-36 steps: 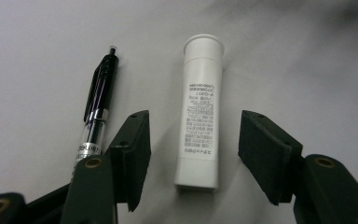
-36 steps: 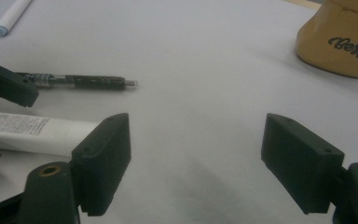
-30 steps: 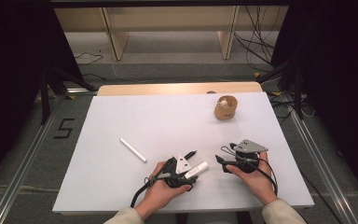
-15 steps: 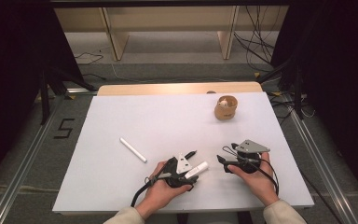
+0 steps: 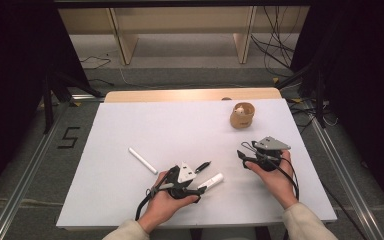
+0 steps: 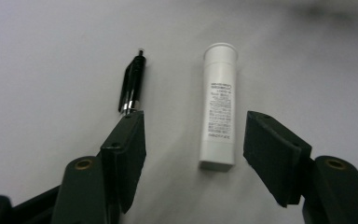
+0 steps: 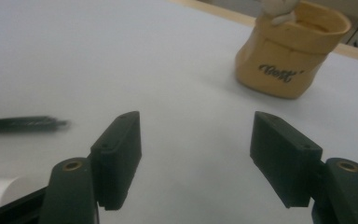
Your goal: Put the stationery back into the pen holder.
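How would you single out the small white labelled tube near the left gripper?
On the white table, look just ahead of the left gripper. The short white plastic tube lies between its open jaws. Unlike the thin black pen beside it, it is thick and carries printed text.

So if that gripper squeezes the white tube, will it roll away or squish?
The white tube looks round and lies flat on the table, so a nudge would probably roll it. It seems like hard plastic, so likely no squishing. The open left gripper straddles it, which should trap it.
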{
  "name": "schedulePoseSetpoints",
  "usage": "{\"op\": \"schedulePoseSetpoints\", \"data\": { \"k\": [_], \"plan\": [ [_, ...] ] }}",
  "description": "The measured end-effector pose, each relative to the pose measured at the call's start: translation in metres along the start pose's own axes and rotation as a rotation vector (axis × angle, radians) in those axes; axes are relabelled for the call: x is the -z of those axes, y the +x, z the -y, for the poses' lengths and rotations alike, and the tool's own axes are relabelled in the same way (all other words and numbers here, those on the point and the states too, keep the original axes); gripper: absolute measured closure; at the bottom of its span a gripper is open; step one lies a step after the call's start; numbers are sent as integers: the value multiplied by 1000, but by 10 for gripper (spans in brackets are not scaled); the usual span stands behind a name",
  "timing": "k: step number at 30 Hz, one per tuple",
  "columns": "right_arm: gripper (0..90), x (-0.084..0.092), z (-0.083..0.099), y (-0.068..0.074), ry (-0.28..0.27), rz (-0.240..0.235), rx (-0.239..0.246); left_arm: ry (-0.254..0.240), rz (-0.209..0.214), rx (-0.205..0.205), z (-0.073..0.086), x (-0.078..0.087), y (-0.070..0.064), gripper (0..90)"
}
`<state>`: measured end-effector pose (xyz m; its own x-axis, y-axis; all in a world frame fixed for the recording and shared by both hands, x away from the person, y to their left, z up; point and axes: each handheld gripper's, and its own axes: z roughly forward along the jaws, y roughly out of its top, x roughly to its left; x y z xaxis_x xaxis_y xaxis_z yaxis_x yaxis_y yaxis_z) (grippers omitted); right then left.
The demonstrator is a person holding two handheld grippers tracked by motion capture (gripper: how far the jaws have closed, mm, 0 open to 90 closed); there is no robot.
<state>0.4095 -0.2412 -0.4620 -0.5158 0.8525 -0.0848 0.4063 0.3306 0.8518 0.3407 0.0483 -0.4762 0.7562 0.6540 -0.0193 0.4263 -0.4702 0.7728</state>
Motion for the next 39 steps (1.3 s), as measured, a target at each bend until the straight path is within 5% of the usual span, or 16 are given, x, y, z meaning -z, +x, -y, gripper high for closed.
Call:
{"op": "schedulePoseSetpoints", "data": {
  "k": [10,24,31,39],
  "plan": [
    [404,-25,-29,-25,-33,86,-19,6,-2,-1,6,8,3,377],
    [370,-26,-26,-21,-27,46,-42,61,30,-85,-2,-24,-16,399],
    [357,-26,-25,-21,-29,37,-52,71,38,-66,-7,-34,-14,468],
    [334,-26,-24,-19,-17,17,-62,76,41,-32,-8,-35,-15,653]
  ]
}}
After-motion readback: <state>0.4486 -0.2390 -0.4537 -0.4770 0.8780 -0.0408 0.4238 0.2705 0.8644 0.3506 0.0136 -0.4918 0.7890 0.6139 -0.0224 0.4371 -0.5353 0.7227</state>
